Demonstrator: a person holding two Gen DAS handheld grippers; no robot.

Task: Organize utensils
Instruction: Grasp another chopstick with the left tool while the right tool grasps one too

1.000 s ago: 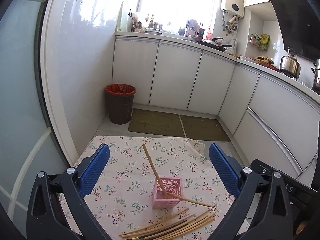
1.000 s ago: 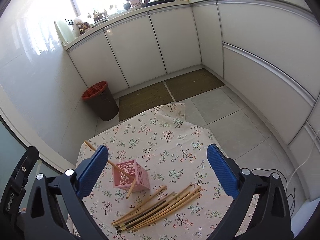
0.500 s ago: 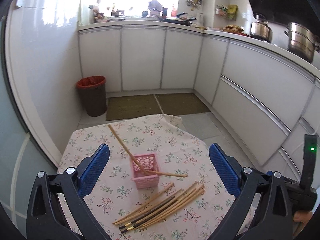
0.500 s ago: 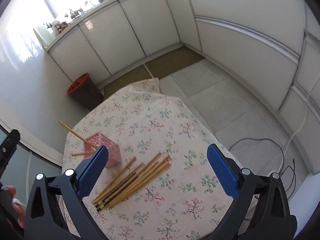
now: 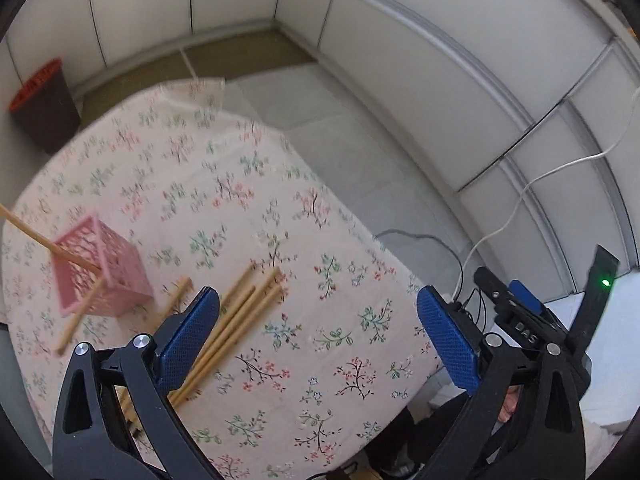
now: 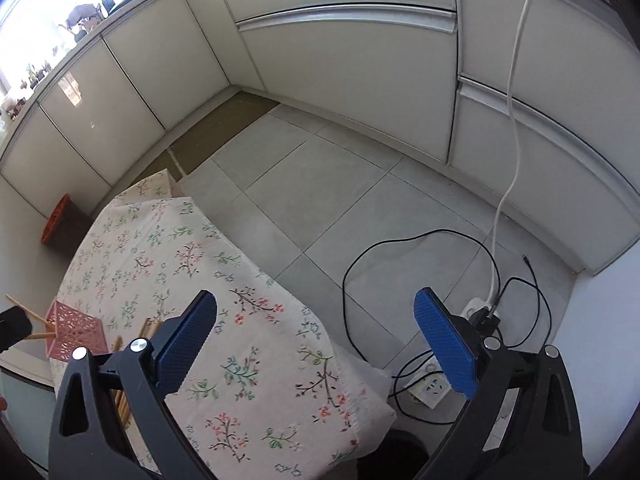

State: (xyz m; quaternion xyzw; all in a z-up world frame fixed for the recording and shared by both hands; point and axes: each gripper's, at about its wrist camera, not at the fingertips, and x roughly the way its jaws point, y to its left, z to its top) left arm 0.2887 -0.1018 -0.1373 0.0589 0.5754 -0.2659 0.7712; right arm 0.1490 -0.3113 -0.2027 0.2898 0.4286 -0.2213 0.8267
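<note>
A pink lattice basket stands on the floral tablecloth at the left, with two chopsticks poking out of it. Several loose chopsticks lie beside it, partly behind my left finger. My left gripper is open and empty above the table's near right part. My right gripper is open and empty over the table's right edge; in its view the basket sits far left and the loose chopsticks peek out by the left finger.
A brown bin with a red rim stands on the floor past the table. White cabinets line the walls. Cables and a power strip lie on the grey tiled floor to the right of the table.
Both grippers have swung right and tilted down. The basket and chopsticks have slid to the left of both views. Nothing on the table has moved; both grippers stay open.
</note>
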